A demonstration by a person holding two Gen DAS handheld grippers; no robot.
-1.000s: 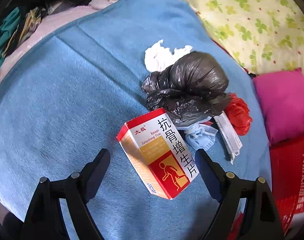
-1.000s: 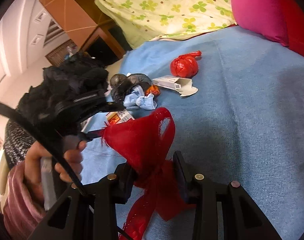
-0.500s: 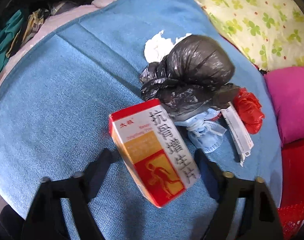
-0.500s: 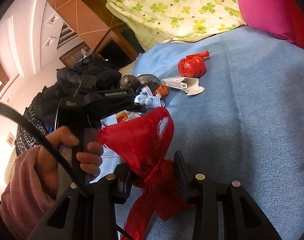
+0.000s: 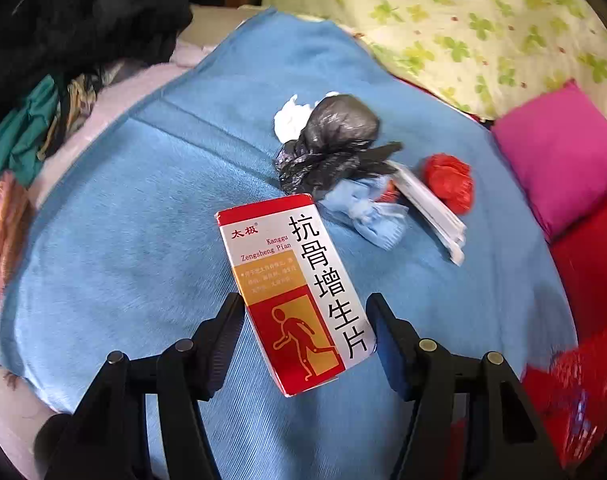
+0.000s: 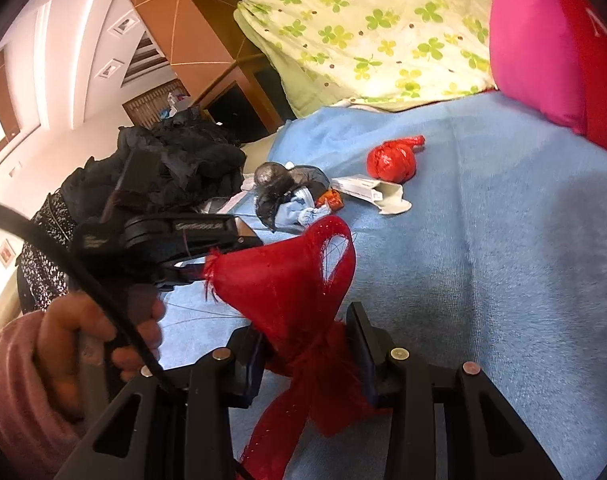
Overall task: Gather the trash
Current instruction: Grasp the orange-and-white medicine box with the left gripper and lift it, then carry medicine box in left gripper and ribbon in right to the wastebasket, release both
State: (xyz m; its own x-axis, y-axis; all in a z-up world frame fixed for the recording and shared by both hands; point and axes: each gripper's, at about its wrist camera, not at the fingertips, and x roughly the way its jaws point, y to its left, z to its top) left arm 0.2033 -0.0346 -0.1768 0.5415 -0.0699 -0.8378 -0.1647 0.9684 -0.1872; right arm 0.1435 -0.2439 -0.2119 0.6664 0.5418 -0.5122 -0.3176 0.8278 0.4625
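Left wrist view: the left gripper [image 5: 305, 320] had its jaws apart, straddling the lower half of the medicine box [image 5: 293, 284] on the blue blanket [image 5: 123, 240], both pads seemingly just off its sides. Squaring to the long sides before closing would be advisable; the light carton may skid or crush.

Right wrist view: the right gripper [image 6: 309, 354] was clamped on the red mesh bag [image 6: 291, 280], whose mouth should face the box.
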